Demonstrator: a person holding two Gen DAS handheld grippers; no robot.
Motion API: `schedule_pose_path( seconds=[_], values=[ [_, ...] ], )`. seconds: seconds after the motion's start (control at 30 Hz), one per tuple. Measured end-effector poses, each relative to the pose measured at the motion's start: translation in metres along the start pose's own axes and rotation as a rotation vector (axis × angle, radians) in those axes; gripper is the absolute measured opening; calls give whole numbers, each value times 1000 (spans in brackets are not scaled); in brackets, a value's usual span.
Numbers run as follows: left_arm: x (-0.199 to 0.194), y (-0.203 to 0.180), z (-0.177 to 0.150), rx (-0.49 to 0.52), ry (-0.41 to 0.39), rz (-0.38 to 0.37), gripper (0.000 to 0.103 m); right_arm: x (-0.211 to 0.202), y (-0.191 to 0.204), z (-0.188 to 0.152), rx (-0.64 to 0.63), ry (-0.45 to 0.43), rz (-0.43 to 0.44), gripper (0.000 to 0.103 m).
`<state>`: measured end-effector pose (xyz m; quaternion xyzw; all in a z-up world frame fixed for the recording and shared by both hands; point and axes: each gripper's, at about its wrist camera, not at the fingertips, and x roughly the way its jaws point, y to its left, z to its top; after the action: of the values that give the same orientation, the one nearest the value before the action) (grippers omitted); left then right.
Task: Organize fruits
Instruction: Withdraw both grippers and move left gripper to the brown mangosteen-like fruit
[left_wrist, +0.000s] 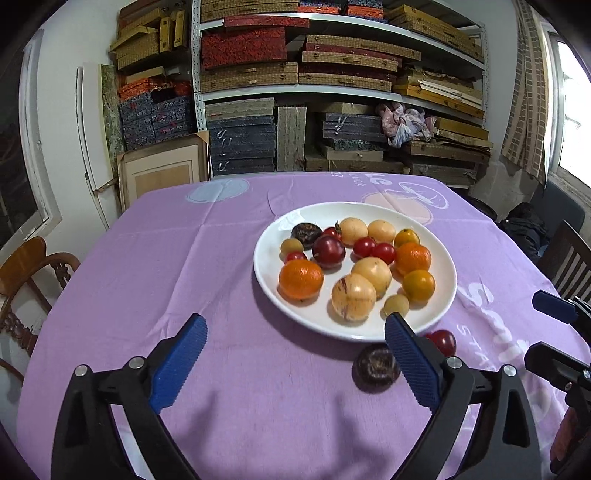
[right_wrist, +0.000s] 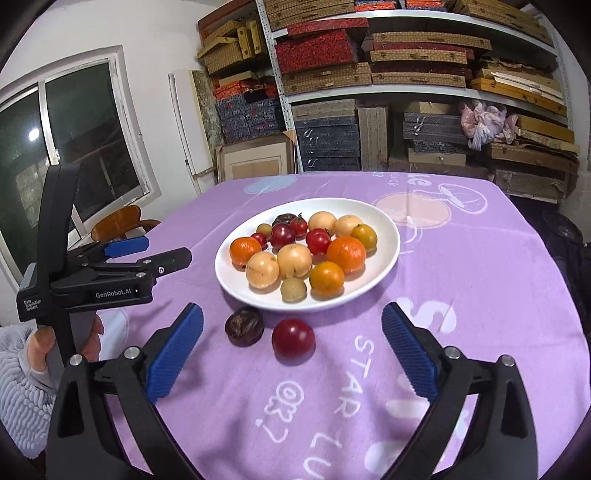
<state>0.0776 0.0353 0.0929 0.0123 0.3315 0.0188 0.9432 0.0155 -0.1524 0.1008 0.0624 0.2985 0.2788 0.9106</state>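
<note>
A white plate (left_wrist: 266, 273) (right_wrist: 231, 284) in the middle of the purple tablecloth holds several fruits: oranges, pale yellow melons, red plums and small tomatoes. On the cloth just in front of the plate lie a dark wrinkled passion fruit (left_wrist: 376, 366) (right_wrist: 244, 326) and a red plum (left_wrist: 444, 341) (right_wrist: 293, 340). My left gripper (left_wrist: 295, 328) (right_wrist: 168, 248) is open and empty, left of the two loose fruits. My right gripper (right_wrist: 292, 318) (left_wrist: 543, 332) is also open and empty, with the plum and passion fruit ahead of its fingers.
Shelves packed with flat boxes (left_wrist: 295, 74) stand behind the table. A wooden chair (left_wrist: 33, 266) stands at the left table edge, a dark chair (left_wrist: 567, 258) at the right. A hand in a grey fuzzy sleeve (right_wrist: 22, 384) holds the left gripper's handle.
</note>
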Motion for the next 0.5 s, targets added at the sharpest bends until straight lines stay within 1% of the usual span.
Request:
schedule_pose_path(
  seconds=[0.13, 0.2, 0.3, 0.5],
  values=[
    [9, -17, -23, 6, 53, -29, 98, 3, -10, -16, 16, 30, -26, 96],
    [15, -21, -30, 9, 71, -37, 98, 5, -17, -18, 37, 41, -17, 96],
    [27, -29, -33, 24, 103, -42, 98, 10, -26, -20, 70, 64, -15, 96],
    [41, -41, -35, 54, 126, -41, 98, 16, -35, -22, 107, 93, -17, 96]
  ],
)
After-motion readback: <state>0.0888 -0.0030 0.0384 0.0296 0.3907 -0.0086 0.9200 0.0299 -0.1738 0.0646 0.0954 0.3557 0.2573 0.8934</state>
